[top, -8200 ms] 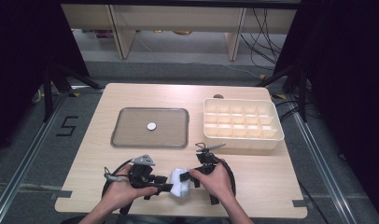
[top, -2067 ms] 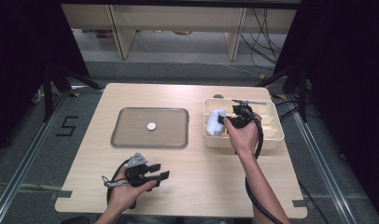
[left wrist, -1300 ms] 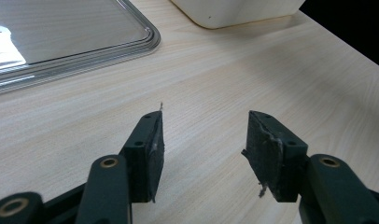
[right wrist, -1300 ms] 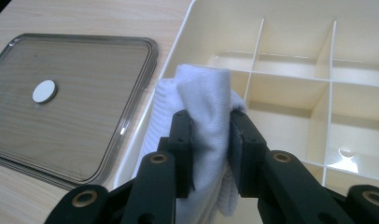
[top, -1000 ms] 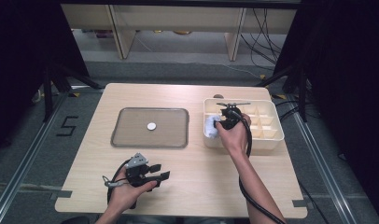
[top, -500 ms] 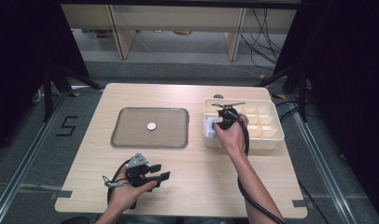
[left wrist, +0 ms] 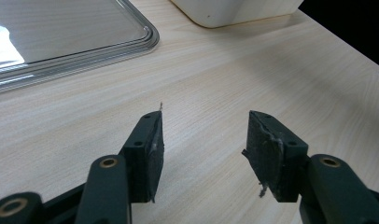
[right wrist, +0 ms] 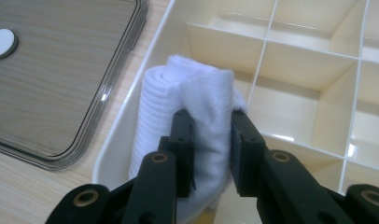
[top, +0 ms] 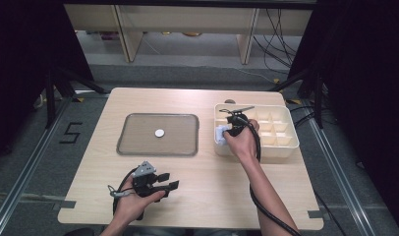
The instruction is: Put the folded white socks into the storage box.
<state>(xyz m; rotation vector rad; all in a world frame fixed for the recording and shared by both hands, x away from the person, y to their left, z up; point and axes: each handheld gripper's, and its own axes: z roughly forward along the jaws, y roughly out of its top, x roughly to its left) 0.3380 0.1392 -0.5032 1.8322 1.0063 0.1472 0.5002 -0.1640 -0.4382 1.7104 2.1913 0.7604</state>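
Rolled white cloth [right wrist: 187,121] going into divided box [top: 281,147], near-left cell.
I am keeping right gripper [right wrist: 211,140] clenched on it, lowering straight between dividers; left gripper [left wrist: 204,140] resting released.

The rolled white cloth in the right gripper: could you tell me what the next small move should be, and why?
Probably ease the rolled white cloth a little further down into the divided box, then open. The right gripper is shut on it, at the compartments along the box's wall nearest the clear tray; whether the cloth has bottomed out cannot be told. The left gripper rests open over the table.
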